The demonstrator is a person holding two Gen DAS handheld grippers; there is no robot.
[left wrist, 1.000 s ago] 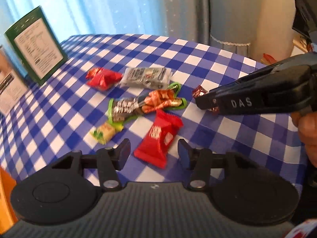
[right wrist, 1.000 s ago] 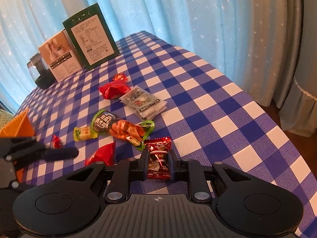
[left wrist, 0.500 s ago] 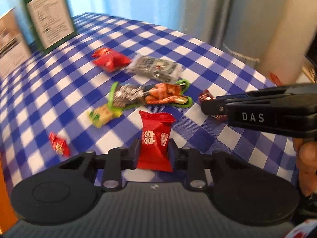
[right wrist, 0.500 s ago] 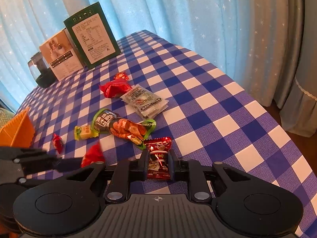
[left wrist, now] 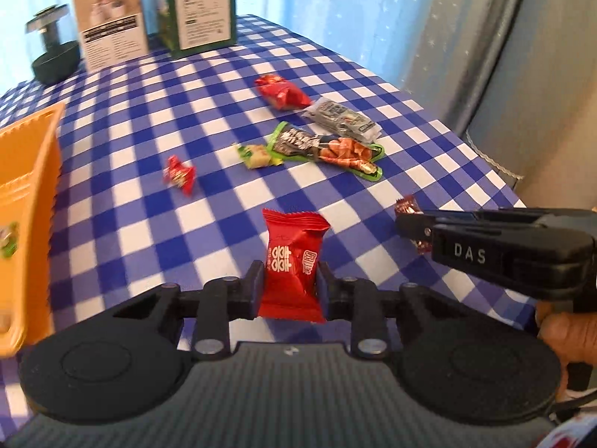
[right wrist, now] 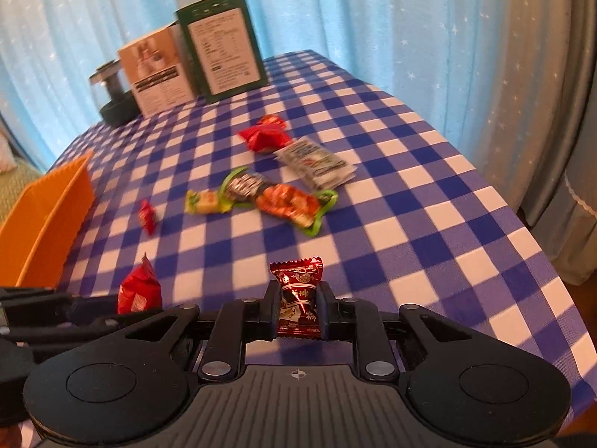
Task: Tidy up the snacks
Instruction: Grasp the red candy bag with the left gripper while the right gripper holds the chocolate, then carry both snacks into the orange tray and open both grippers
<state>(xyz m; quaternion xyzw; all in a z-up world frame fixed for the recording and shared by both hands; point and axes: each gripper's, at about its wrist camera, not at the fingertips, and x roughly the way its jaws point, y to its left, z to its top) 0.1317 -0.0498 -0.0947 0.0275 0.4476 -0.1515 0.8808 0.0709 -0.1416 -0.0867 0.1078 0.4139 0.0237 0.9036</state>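
While both grippers are carrying a snack each, the table is still holding most of the pile. Left gripper [left wrist: 290, 286] is pinching a red candy packet [left wrist: 293, 261] across its middle, crimped end pointing to 12 o'clock. Right gripper [right wrist: 298, 310] is clamping a dark red foil candy [right wrist: 298, 296] narrowly at its lower half, top seal sticking up.

An orange bin [left wrist: 26, 201] is sitting at 9 o'clock in the left wrist view, with something small already lying inside, too blurred to identify; likely the drop target for both.

Remaining on the checked table [left wrist: 429, 149]: a small red candy [left wrist: 180, 174] at 11 o'clock, a yellow-green candy [left wrist: 255, 155], a long green-edged pack [left wrist: 328, 149], a grey sachet [left wrist: 341, 119] and a red pouch [left wrist: 281, 91] toward 12–1 o'clock. Two boxes [left wrist: 156, 18] and a dark stand [left wrist: 54, 52] are standing at the far edge.

Handling judgement: wrappers are looking light, crinkly and slippery, contents possibly crushable. Gripping across the filled body is looking safer than the flat seals. The long pack is likely flopping if taken at one end, so its middle is the better hold.
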